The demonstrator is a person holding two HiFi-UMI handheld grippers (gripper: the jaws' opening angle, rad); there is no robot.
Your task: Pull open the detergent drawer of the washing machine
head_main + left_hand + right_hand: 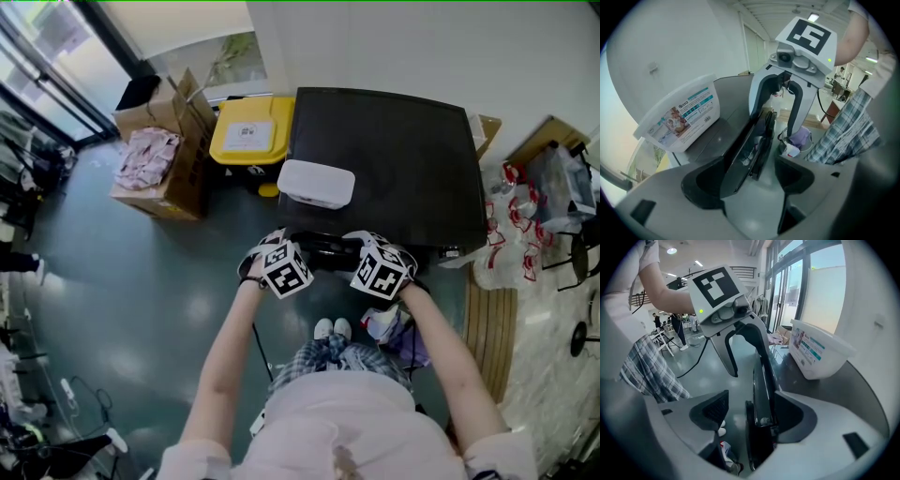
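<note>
Drawer front (762,139): rigid plastic, guessing it slides stiff, so pinch near lip. Left gripper (747,183), right gripper (751,417) jaws apart, nothing clamped.

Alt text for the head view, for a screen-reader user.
From above: a person holds the left gripper and right gripper side by side at the front edge of a black-topped washing machine. A white plastic box sits on the machine's top; a yellow-lidded bin stands beside it.
</note>
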